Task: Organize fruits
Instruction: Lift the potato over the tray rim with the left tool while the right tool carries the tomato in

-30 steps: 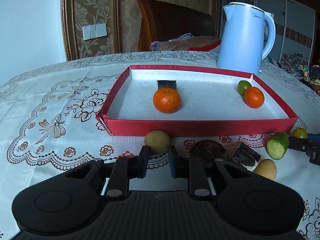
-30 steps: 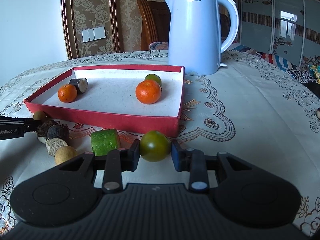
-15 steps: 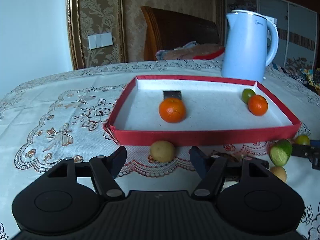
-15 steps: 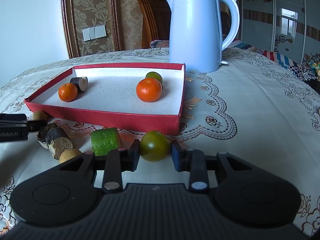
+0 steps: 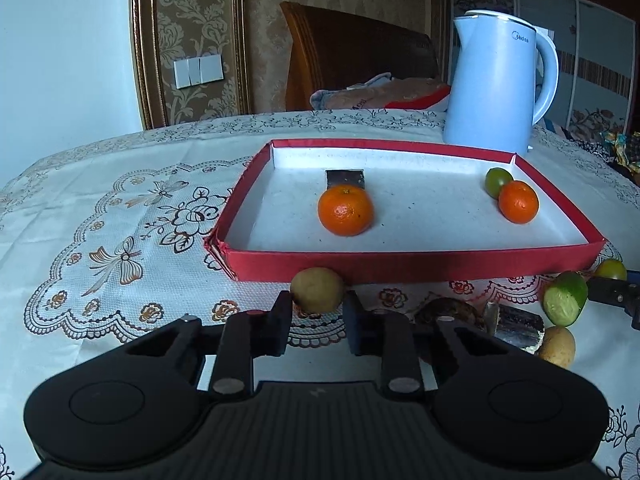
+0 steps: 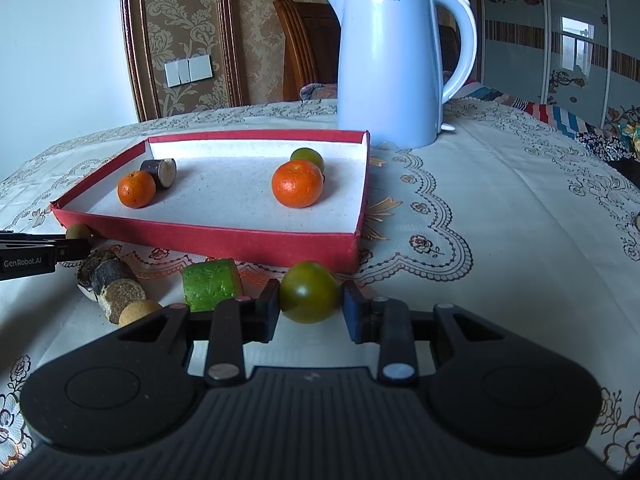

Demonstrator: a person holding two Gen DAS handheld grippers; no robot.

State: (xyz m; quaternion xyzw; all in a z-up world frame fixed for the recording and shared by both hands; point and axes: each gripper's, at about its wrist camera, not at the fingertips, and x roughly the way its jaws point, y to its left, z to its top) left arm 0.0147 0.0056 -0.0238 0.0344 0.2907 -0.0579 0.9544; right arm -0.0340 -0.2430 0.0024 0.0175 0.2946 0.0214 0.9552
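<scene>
**Here, both grippers close on small round fruit at the tray's near wall**

The right gripper [image 6: 310,306] has its jaws narrowed onto a green tomato [image 6: 310,297], both pads touching its sides at the widest girth. The left gripper [image 5: 318,314] brackets a tan round fruit [image 5: 317,290] that sits against the red tray [image 5: 400,266]; whether the pads actually press it cannot be told. Both fruits look light, smooth and liable to roll or squirt forward, so a gentle hold across the middle suits them. A cut cucumber piece [image 6: 212,283] lies just left of the tomato. The dark stubby pieces [image 6: 110,284] beyond are hard to identify, and the gripper body hides the cloth beneath each fruit.
</scene>
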